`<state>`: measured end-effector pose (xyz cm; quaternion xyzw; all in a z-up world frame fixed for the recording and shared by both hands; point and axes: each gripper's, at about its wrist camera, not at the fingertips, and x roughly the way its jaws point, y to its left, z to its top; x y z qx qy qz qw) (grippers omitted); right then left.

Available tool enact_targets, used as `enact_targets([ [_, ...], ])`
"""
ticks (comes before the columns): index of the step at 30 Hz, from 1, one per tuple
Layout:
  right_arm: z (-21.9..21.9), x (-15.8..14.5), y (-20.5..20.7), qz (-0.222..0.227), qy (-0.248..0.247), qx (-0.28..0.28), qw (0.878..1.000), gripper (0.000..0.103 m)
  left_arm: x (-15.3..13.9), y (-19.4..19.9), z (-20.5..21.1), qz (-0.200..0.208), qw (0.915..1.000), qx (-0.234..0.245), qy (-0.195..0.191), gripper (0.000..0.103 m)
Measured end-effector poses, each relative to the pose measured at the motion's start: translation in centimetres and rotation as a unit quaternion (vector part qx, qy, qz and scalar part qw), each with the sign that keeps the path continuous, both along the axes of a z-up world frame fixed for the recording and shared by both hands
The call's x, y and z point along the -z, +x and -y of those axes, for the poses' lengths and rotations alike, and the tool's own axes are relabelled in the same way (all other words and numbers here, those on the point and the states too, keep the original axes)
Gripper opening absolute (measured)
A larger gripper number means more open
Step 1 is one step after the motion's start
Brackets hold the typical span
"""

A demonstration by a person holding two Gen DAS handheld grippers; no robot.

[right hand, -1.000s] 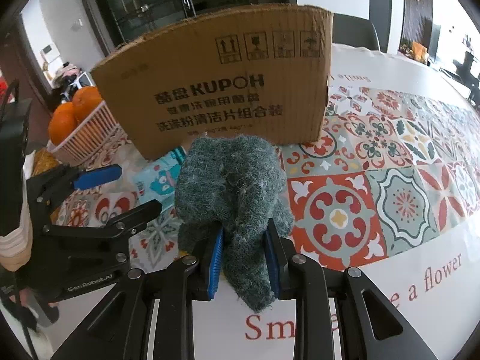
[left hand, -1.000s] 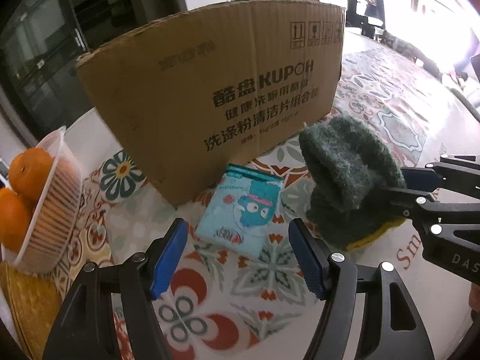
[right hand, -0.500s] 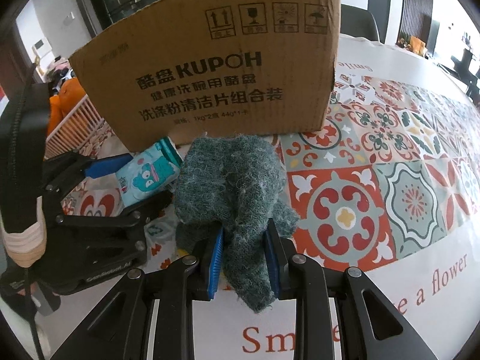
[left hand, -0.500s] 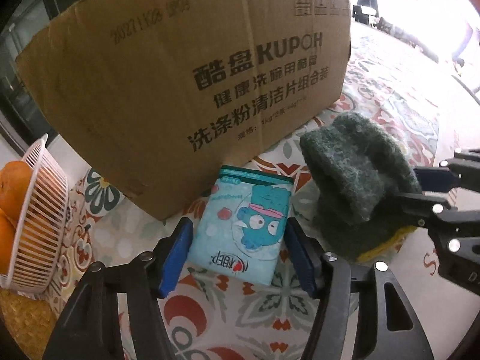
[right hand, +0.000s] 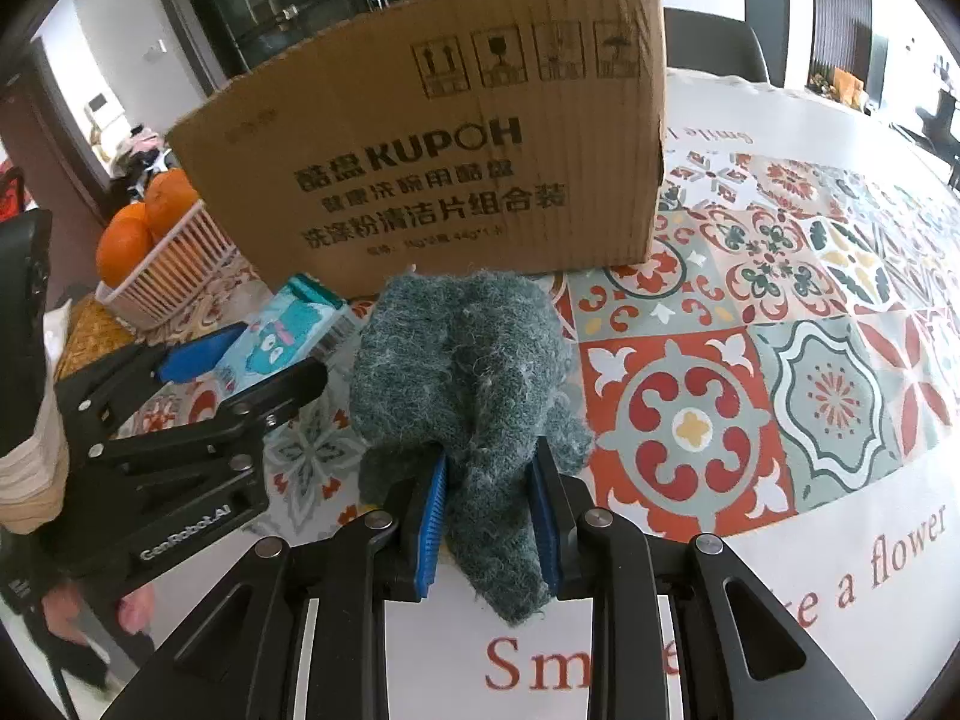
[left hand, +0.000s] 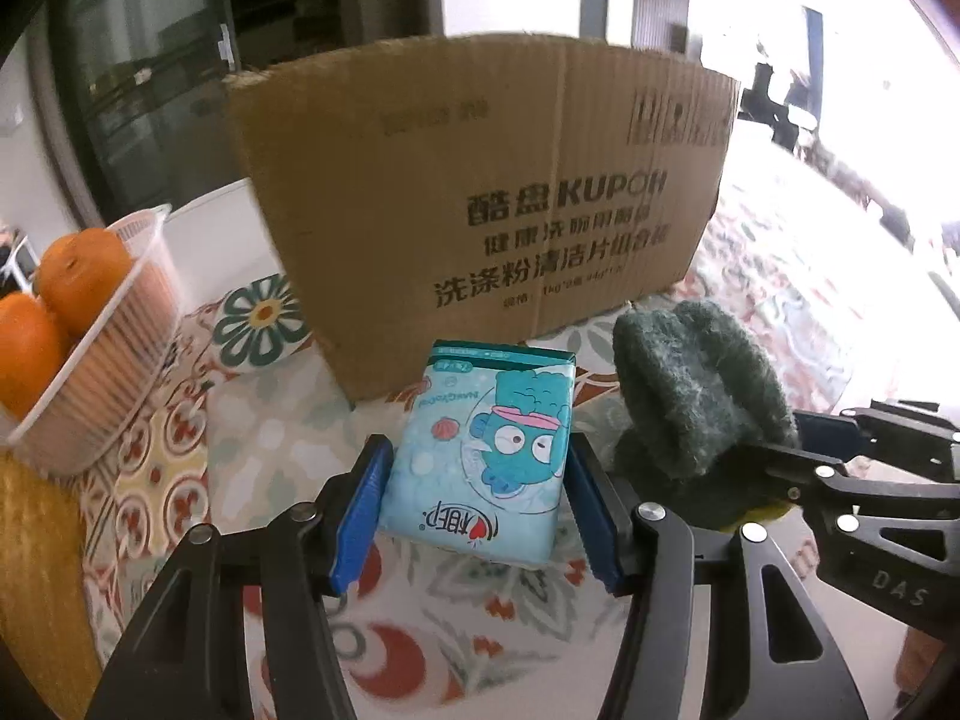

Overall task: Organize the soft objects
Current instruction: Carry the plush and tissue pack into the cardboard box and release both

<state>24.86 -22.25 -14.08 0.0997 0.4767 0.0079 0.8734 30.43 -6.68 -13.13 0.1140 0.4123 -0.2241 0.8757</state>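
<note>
A light blue tissue pack [left hand: 486,450] with a cartoon fish sits between the blue pads of my left gripper [left hand: 477,510], whose jaws press its sides and hold it tilted up off the table. It also shows in the right wrist view [right hand: 279,345]. My right gripper [right hand: 487,525] is shut on a dark green scouring pad [right hand: 468,384], folded upward, with a yellow sponge edge visible in the left wrist view [left hand: 696,396]. A tall cardboard box [left hand: 480,204] stands just behind both, also in the right wrist view [right hand: 438,156].
A white plastic basket [left hand: 114,348] with oranges [left hand: 84,270] stands at the left on a yellow mat. The patterned tablecloth [right hand: 750,372] stretches to the right of the box.
My left gripper moved forward around the tissue pack, closed on its sides and raised it. The view tilted up toward the box rim. The right gripper kept holding the scouring pad.
</note>
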Motion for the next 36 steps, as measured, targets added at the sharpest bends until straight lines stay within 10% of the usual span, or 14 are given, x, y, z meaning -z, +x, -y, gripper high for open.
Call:
enact_targets([
  [36,1.1,-16.8,-4.5,0.219,-0.019,-0.038,0.975,0.027,-16.4,-5.8,-0.2,0.155,0.9805,-0.091,-0.079,0.057],
])
